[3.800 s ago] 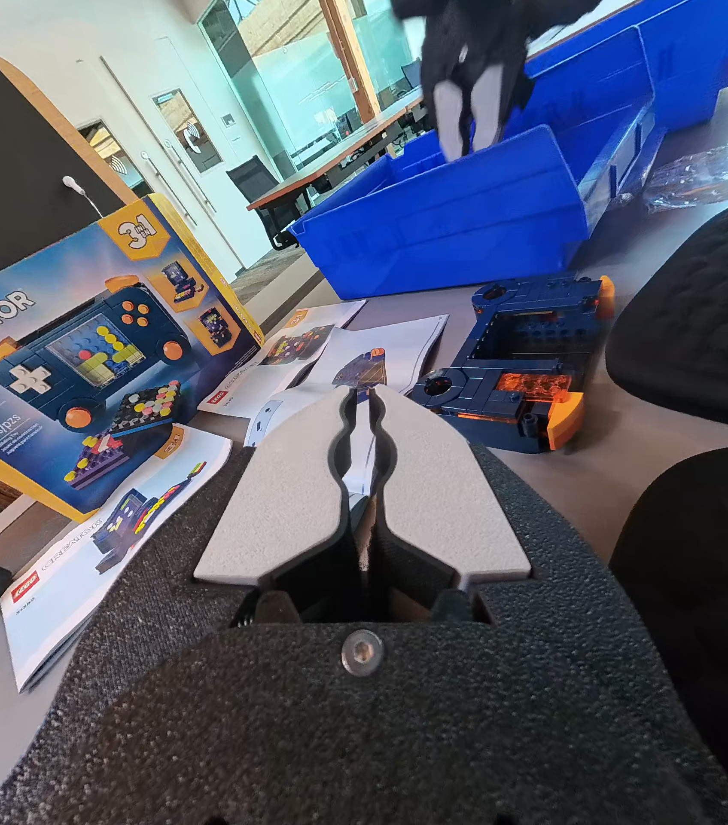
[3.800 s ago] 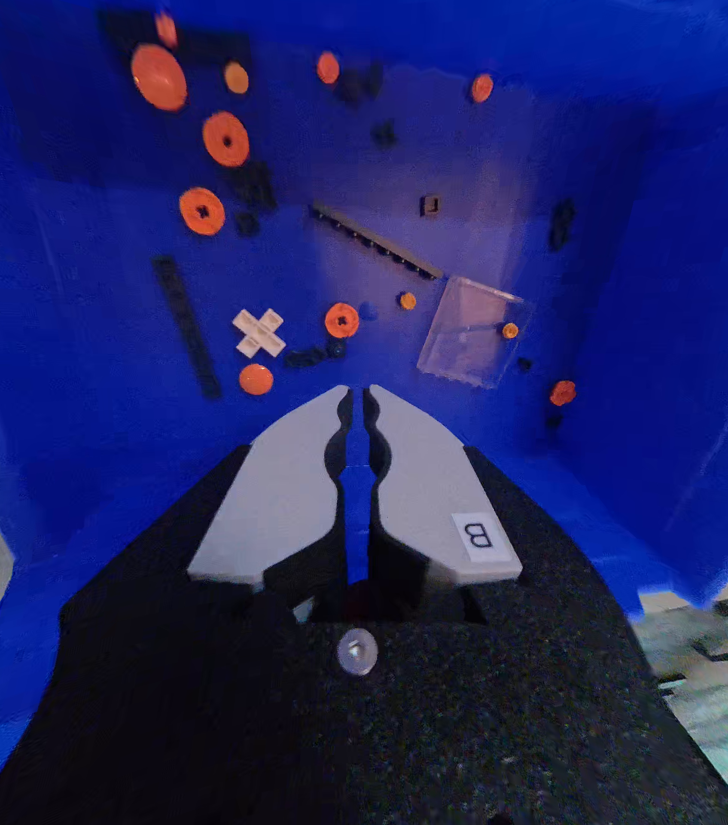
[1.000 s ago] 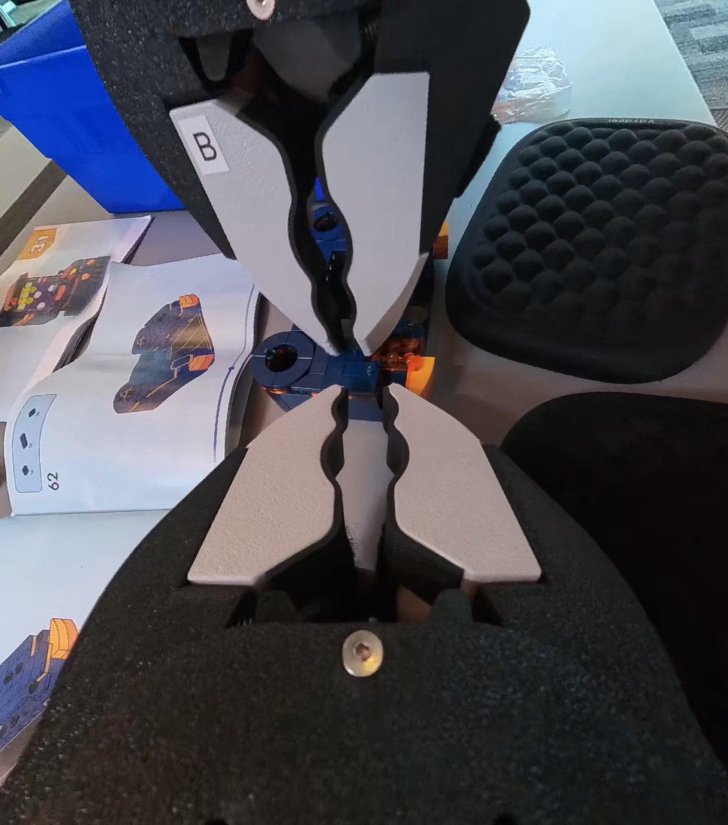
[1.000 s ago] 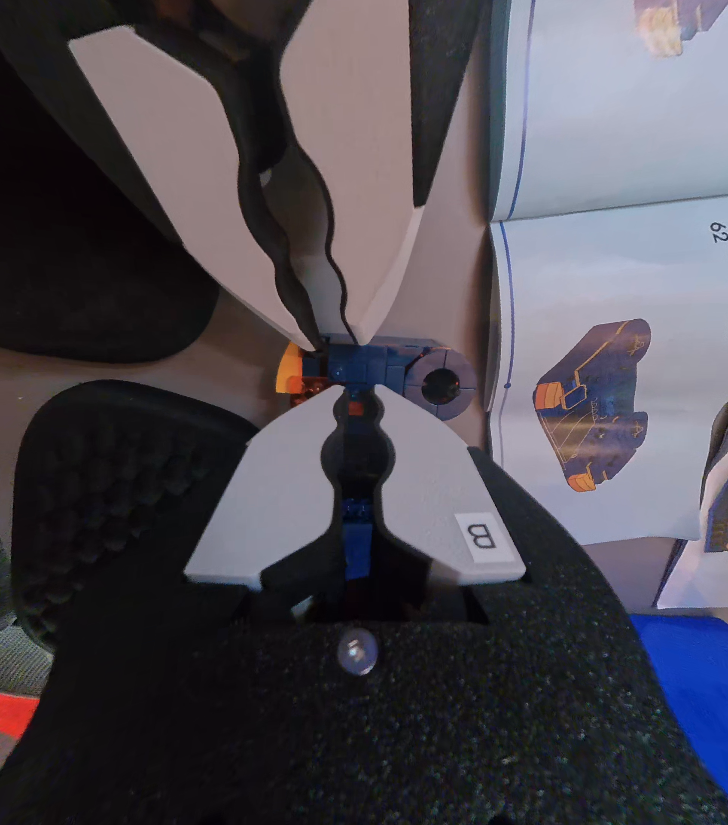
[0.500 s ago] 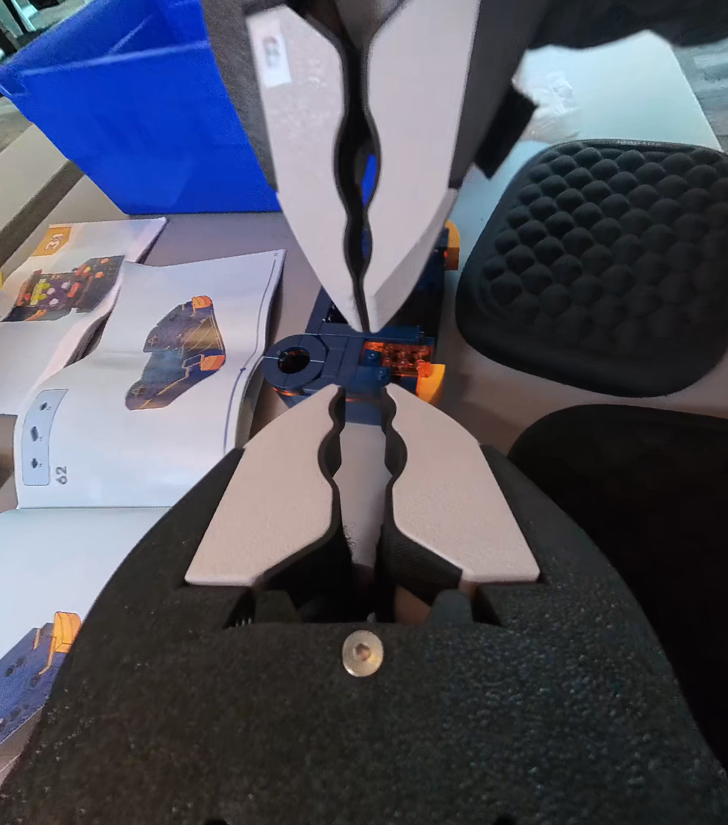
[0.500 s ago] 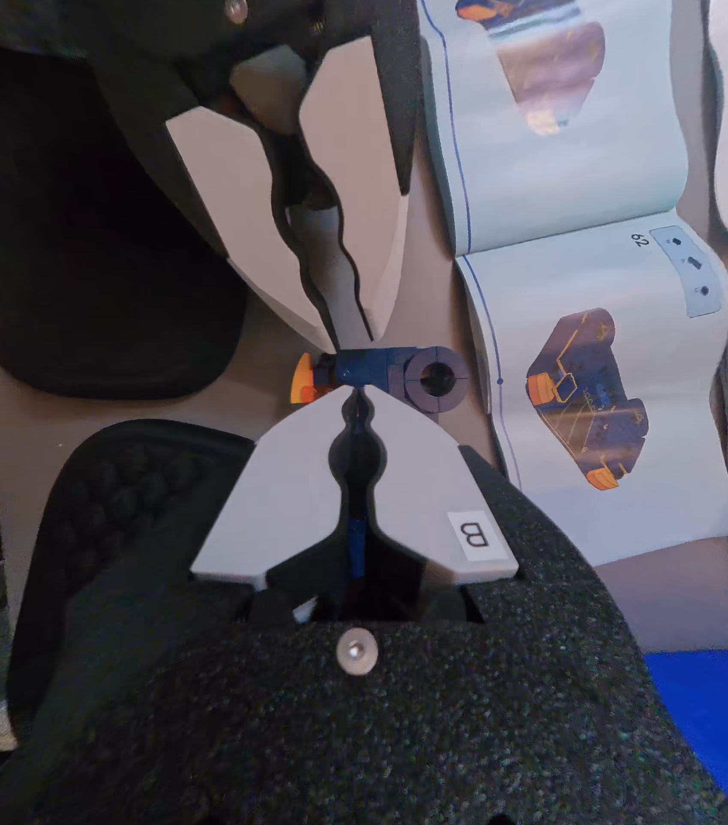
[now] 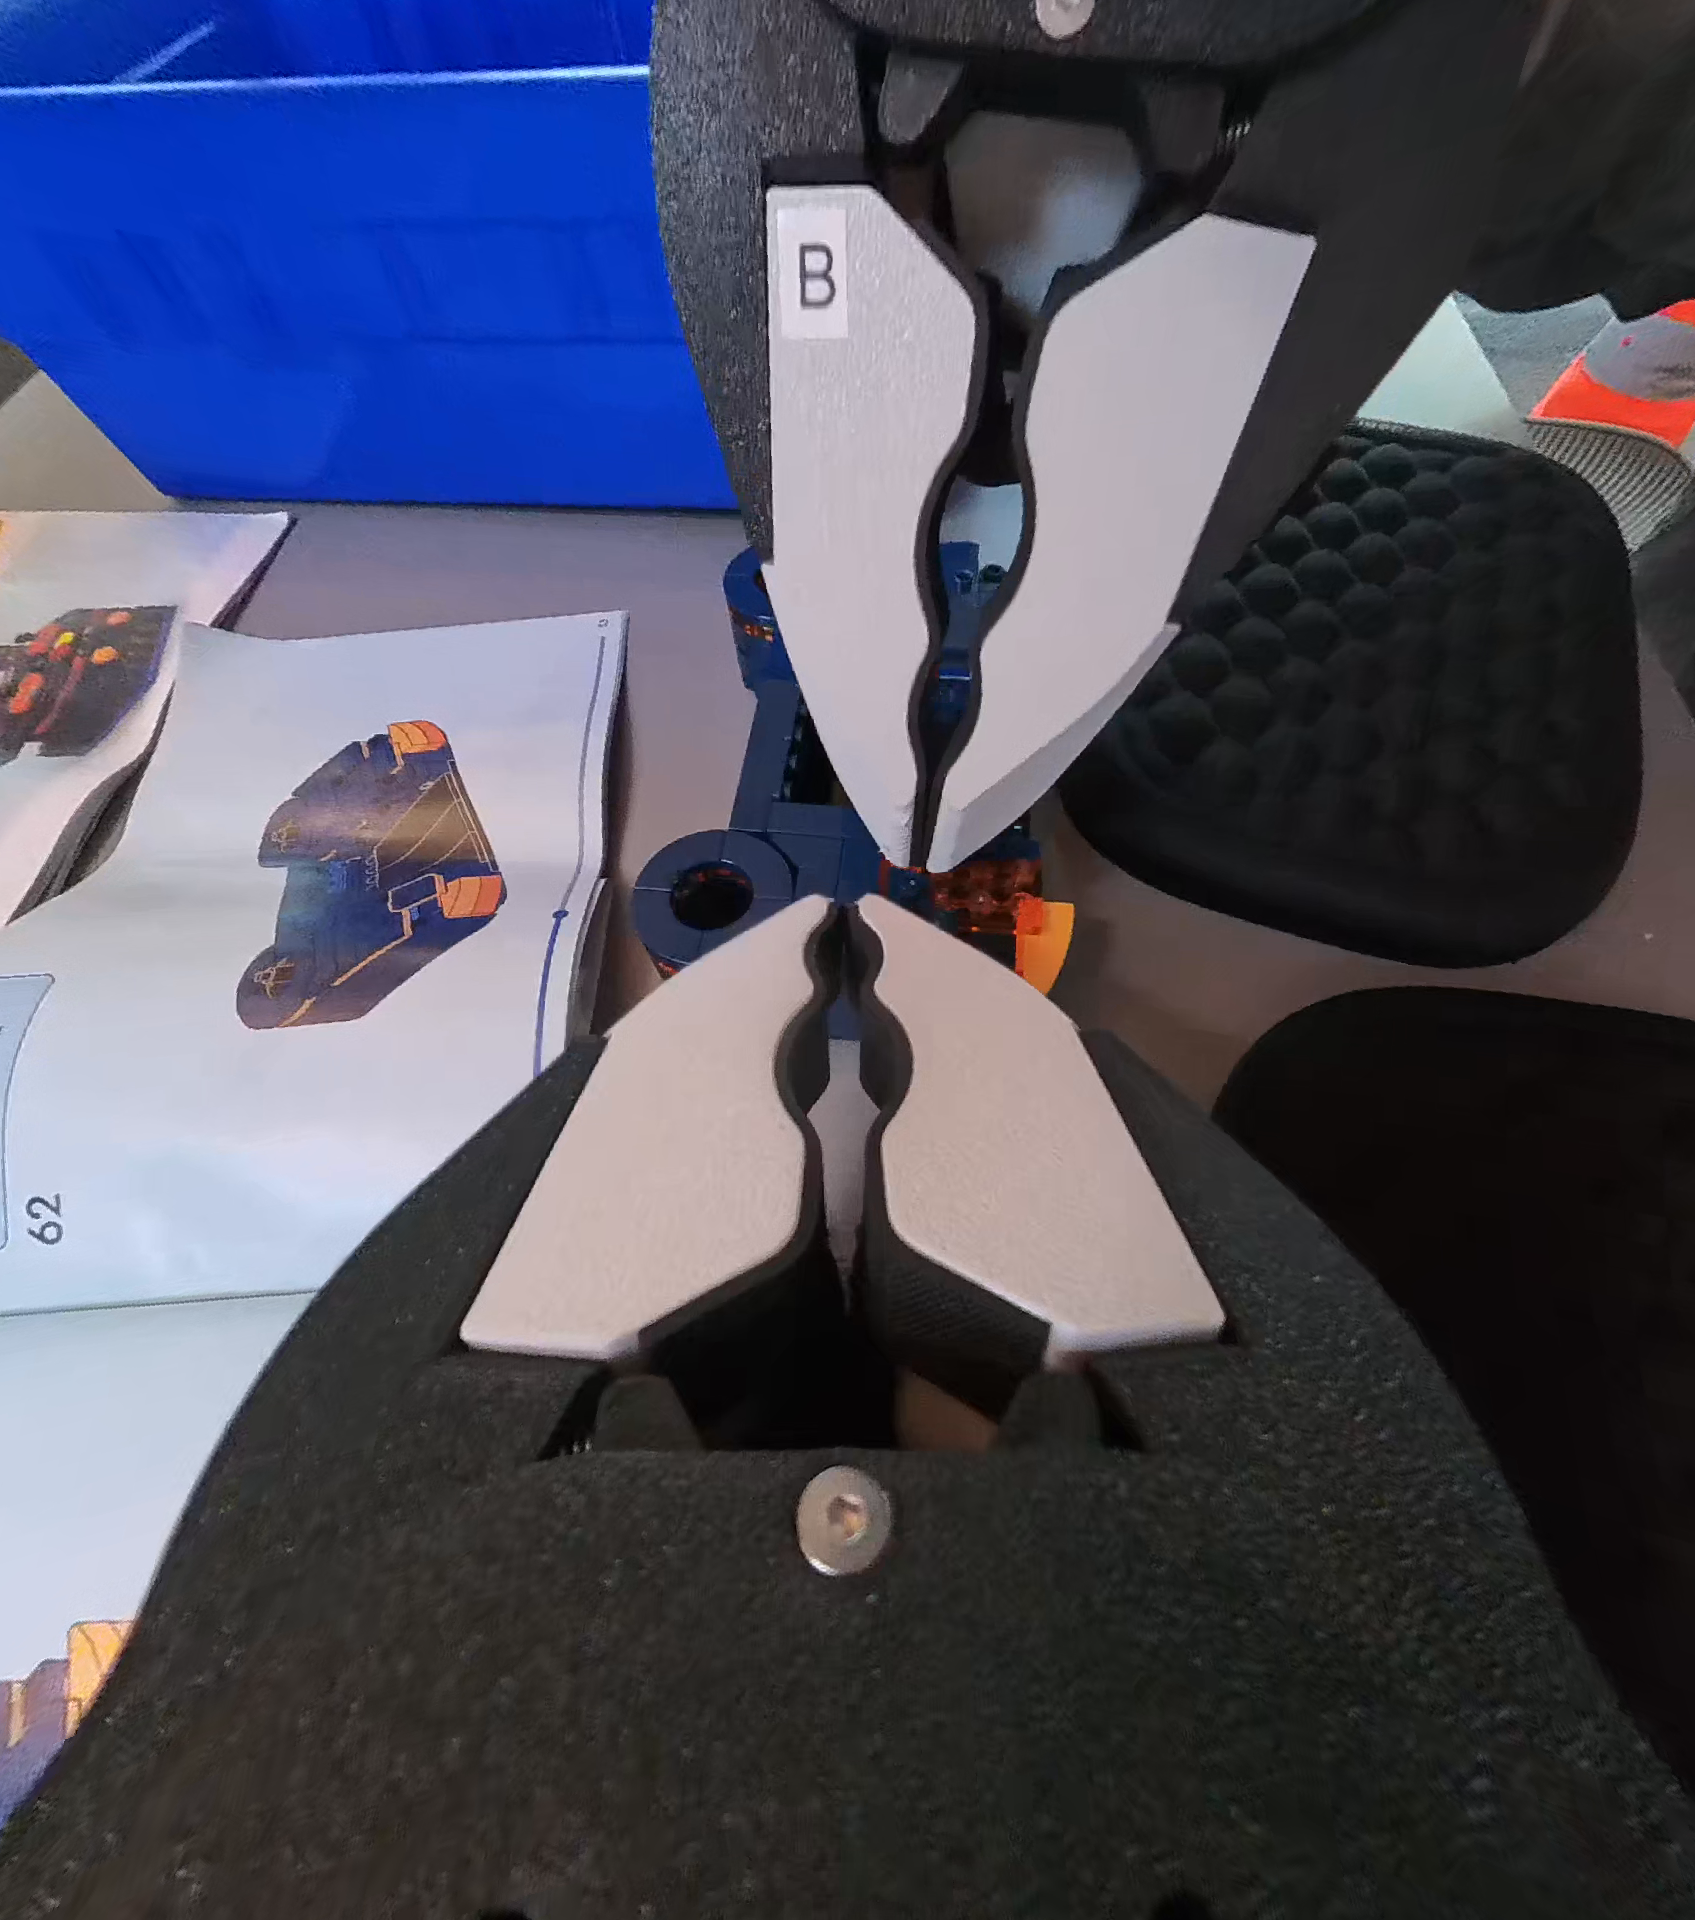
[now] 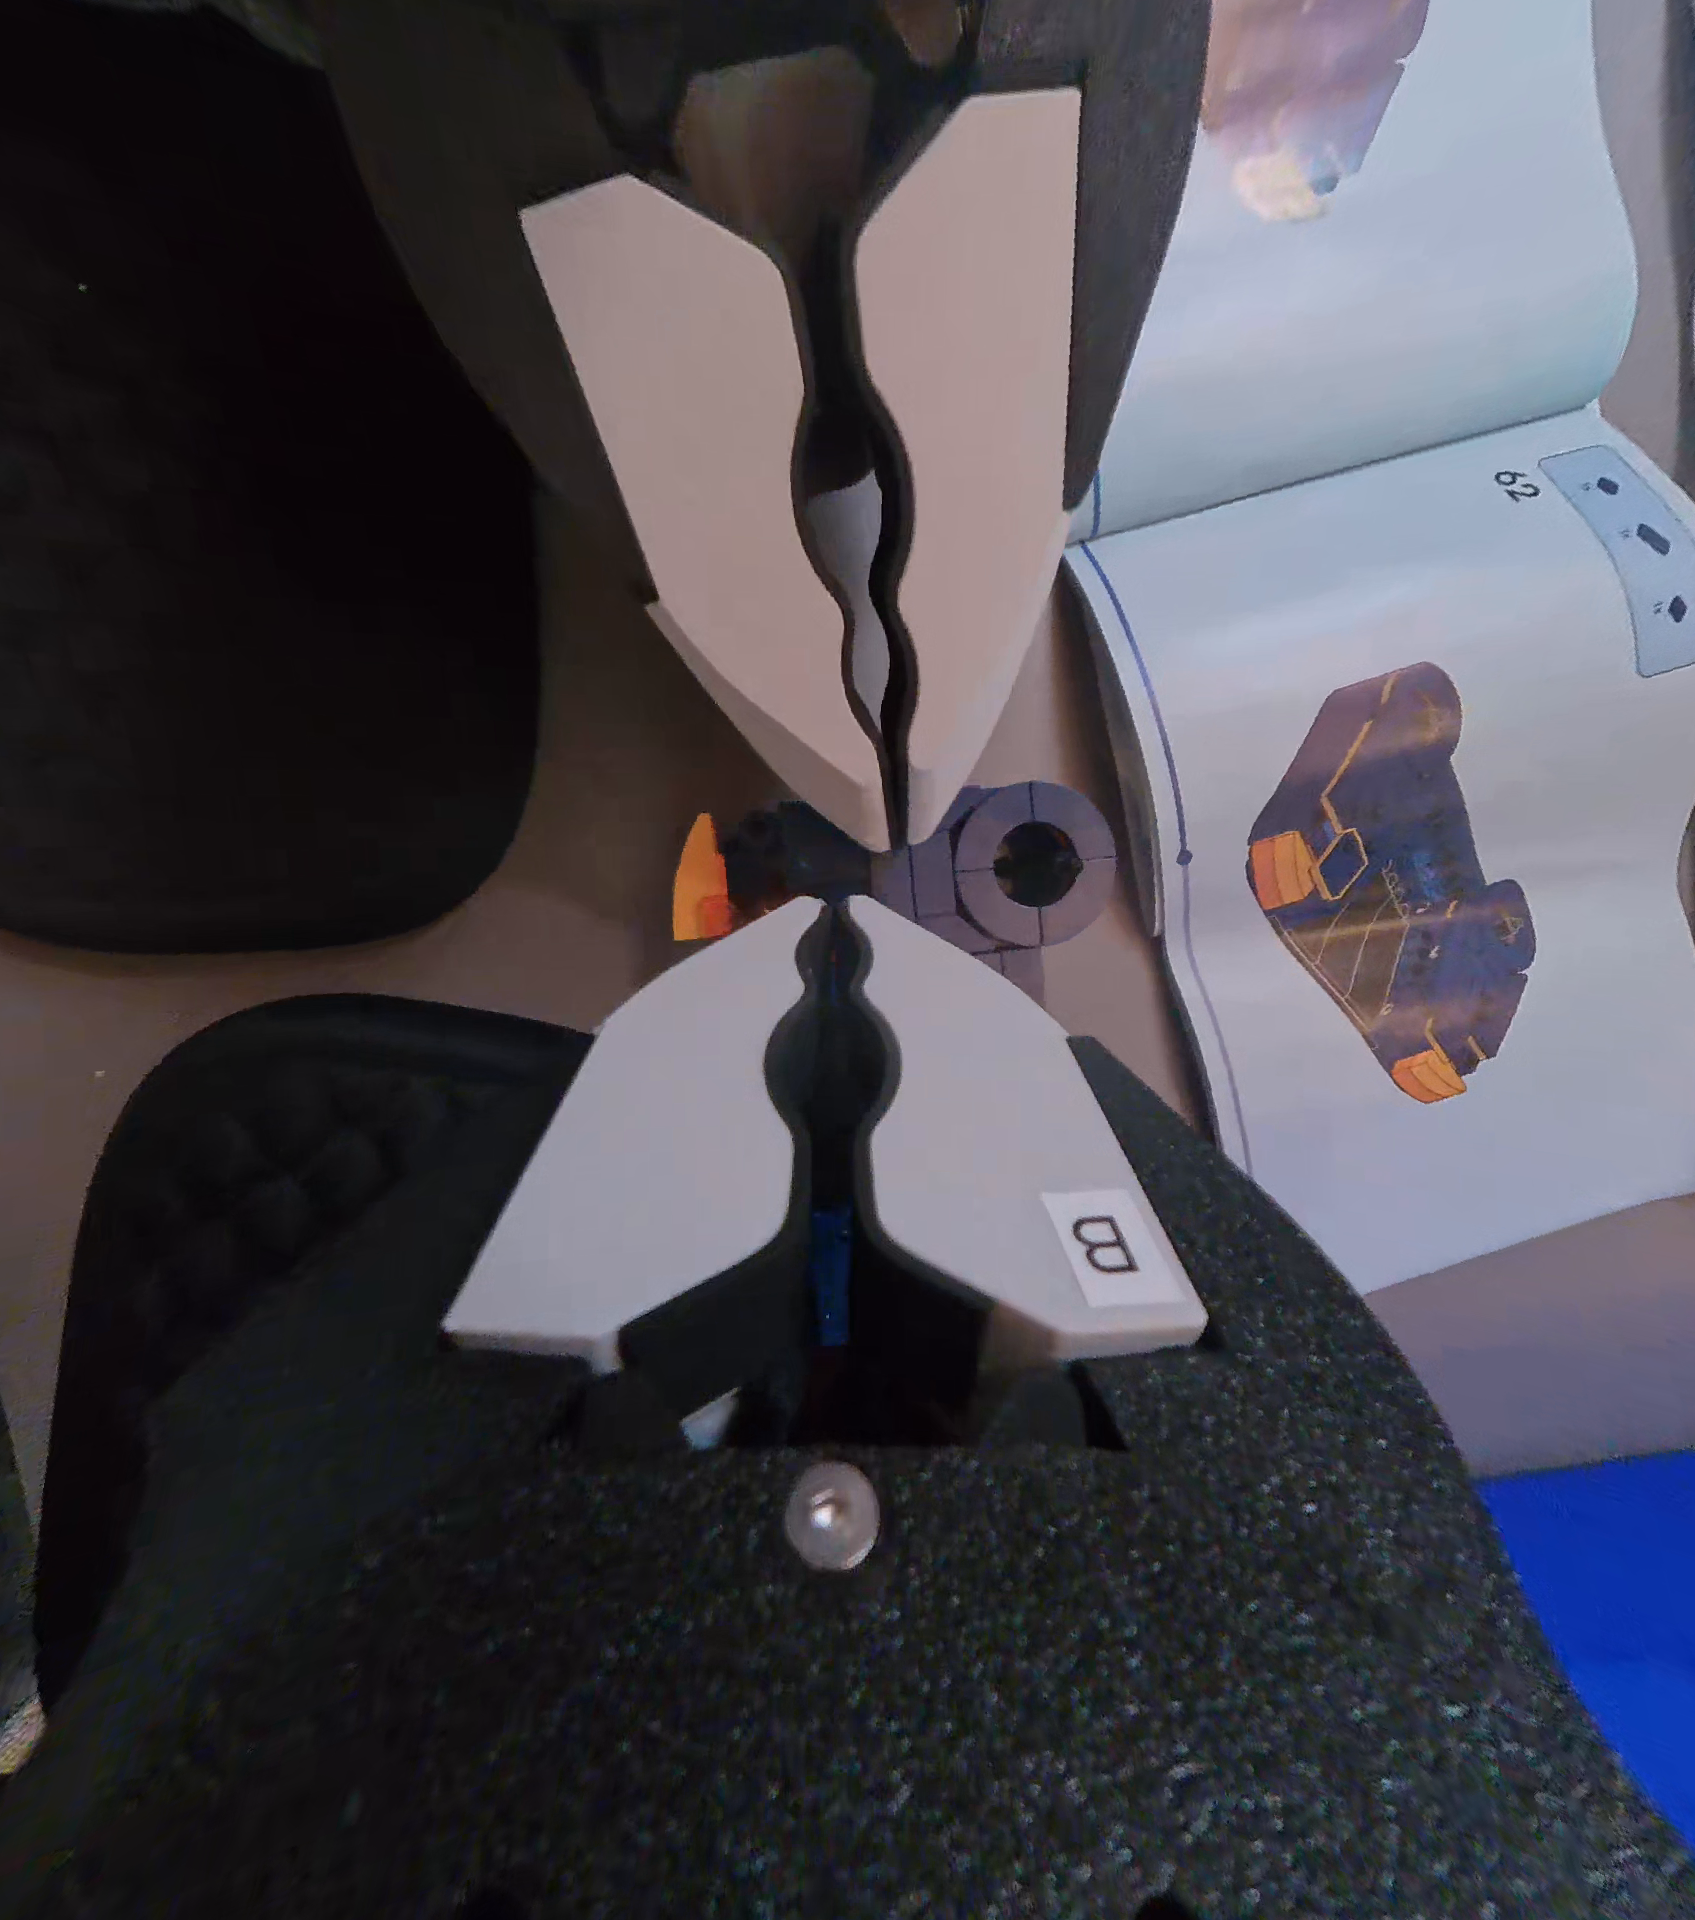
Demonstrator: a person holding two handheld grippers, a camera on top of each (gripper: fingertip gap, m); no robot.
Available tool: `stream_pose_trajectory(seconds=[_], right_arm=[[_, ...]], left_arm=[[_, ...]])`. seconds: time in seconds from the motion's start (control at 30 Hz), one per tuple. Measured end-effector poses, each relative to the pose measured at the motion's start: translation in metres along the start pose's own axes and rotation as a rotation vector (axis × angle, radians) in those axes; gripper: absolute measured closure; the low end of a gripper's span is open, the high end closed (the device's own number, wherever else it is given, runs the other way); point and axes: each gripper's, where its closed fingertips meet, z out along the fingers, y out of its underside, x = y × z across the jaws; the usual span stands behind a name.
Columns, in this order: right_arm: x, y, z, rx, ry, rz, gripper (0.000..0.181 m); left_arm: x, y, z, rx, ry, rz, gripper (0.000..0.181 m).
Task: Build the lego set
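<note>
Jaws of both grippers pinched closed, tips meeting over lego model (image 7: 827,847)

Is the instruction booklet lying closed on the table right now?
No. The instruction booklet lies open beside the dark blue lego model, showing a page with a drawing of the build.

A pale grey tabletop (image 7: 469,561) fills the setting, evenly lit; a black dimpled cushion (image 7: 1394,707) lies on it at right, a smooth black pad (image 7: 1549,1299) nearer; beyond the table edge, grey carpet (image 7: 1539,332) with an orange patch (image 7: 1653,364).
</note>
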Motion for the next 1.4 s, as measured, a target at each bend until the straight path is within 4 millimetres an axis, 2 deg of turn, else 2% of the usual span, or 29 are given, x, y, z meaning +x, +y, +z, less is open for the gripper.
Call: stream_pose_trajectory(seconds=[0.47,0.87,1.1,1.17,1.23,1.3,1.4], right_arm=[[0.003,0.000,0.005,-0.051,0.014,-0.021,0.181],[0.005,-0.001,0.008,-0.134,-0.080,0.163,0.181],[0.005,-0.002,0.008,-0.171,-0.115,0.142,0.181],[0.006,-0.004,0.009,-0.129,-0.117,0.096,0.181],[0.012,-0.004,0.002,-0.085,-0.095,0.127,0.181],[0.020,-0.012,-0.012,0.008,-0.052,0.152,0.181],[0.016,-0.010,-0.013,-0.003,-0.030,0.092,0.181]], left_arm=[[-0.001,0.003,0.003,-0.025,0.005,0.007,0.181],[0.000,0.003,-0.001,-0.024,0.024,-0.034,0.181],[0.001,0.003,-0.001,-0.025,0.030,-0.044,0.181],[-0.001,0.002,-0.003,-0.019,0.043,-0.068,0.181],[-0.002,-0.008,-0.012,0.077,0.053,-0.105,0.181],[-0.010,-0.016,-0.024,0.173,0.028,-0.161,0.181],[-0.016,-0.014,-0.024,0.167,0.007,-0.204,0.181]])
